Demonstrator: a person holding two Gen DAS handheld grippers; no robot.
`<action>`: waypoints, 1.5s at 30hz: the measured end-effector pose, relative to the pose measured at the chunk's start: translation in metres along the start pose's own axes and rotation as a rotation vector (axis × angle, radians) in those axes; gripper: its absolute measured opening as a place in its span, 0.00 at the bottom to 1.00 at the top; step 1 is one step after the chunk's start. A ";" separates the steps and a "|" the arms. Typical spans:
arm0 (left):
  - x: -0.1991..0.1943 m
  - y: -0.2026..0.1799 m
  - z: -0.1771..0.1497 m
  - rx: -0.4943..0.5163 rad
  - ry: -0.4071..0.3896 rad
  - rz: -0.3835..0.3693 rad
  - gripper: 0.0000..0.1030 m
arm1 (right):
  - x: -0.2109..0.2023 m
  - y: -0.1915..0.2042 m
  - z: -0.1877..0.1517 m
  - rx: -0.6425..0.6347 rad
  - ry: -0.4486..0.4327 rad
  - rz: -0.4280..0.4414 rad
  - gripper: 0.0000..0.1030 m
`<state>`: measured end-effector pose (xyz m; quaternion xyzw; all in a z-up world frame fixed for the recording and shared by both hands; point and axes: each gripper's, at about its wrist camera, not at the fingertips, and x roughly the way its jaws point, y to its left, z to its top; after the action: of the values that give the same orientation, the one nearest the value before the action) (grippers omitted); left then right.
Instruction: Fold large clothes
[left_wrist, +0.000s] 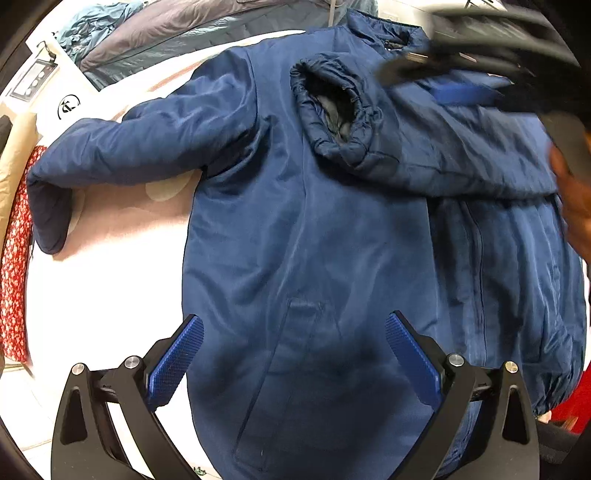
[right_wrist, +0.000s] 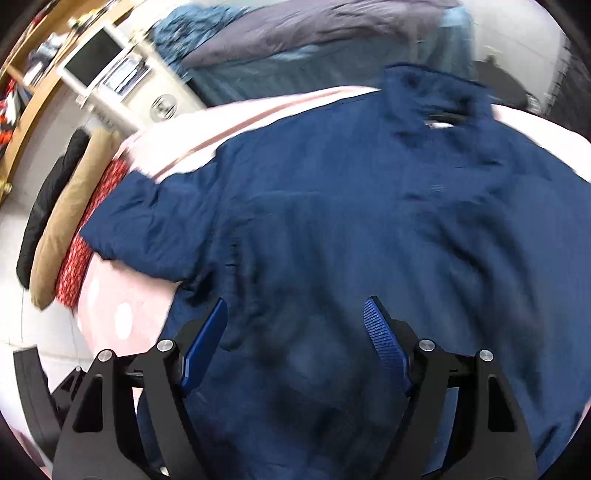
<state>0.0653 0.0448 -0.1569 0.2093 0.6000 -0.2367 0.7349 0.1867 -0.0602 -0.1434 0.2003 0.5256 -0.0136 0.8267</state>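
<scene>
A large navy blue padded jacket (left_wrist: 295, 229) lies spread on a pale pink bed cover (left_wrist: 110, 236). One sleeve (left_wrist: 122, 147) stretches out to the left. The other sleeve is folded across the chest, its dark cuff opening (left_wrist: 332, 107) near the collar. My left gripper (left_wrist: 294, 325) hovers open over the jacket's lower body, nothing between its blue pads. The right gripper shows blurred at that view's top right (left_wrist: 443, 66). In the right wrist view, blurred by motion, the jacket (right_wrist: 369, 229) fills the frame and my right gripper (right_wrist: 295, 314) is open above it.
A grey and teal duvet (right_wrist: 314, 40) lies beyond the collar. Red patterned, tan and black garments (right_wrist: 62, 229) hang off the bed's left side. A white unit with a screen (right_wrist: 96, 59) stands at the back left. A hand (left_wrist: 576, 199) is at the right edge.
</scene>
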 end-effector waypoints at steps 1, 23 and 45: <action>0.001 -0.001 0.004 0.002 0.000 -0.005 0.94 | -0.011 -0.013 -0.002 0.027 -0.027 -0.020 0.74; 0.069 -0.053 0.180 0.112 -0.003 -0.131 0.26 | -0.074 -0.135 -0.072 0.231 -0.080 -0.329 0.74; 0.043 -0.058 0.163 0.067 -0.175 0.044 0.94 | -0.002 -0.135 -0.026 0.093 0.085 -0.490 0.77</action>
<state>0.1652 -0.1022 -0.1689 0.2255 0.5205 -0.2577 0.7822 0.1322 -0.1754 -0.1935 0.1052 0.5915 -0.2293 0.7658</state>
